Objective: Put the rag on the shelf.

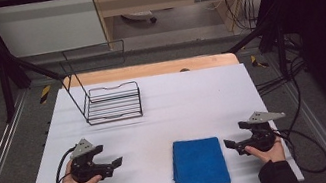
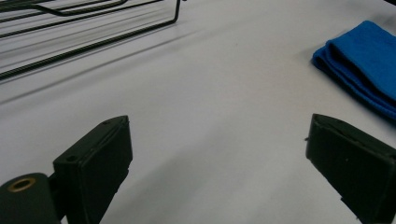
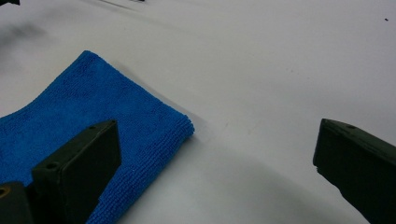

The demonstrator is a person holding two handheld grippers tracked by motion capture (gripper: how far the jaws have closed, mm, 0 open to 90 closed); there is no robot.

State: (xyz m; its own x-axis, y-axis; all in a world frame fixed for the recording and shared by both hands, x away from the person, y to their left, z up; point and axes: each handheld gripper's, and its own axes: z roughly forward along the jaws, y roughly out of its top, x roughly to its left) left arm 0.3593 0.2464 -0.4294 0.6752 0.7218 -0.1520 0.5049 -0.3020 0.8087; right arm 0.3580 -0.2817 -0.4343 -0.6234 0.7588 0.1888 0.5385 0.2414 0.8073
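A folded blue cloth (image 1: 199, 163) lies flat on the white table (image 1: 178, 104) near its front edge, right of centre. My left gripper (image 1: 116, 163) rests low at the front left, open and empty, jaws pointing right toward the cloth (image 2: 362, 65). Just right of the cloth sits my right gripper (image 1: 230, 144), also open, its jaws pointing left. In the right gripper view one jaw hangs over the cloth (image 3: 74, 116) corner and the other over bare table. Nothing sits between either pair of jaws.
A black wire rack (image 1: 111, 102) stands at the back left of the table, its bars (image 2: 70, 42) showing in the left gripper view. Black cables (image 1: 307, 142) trail off the right edge. A dark metal frame surrounds the table.
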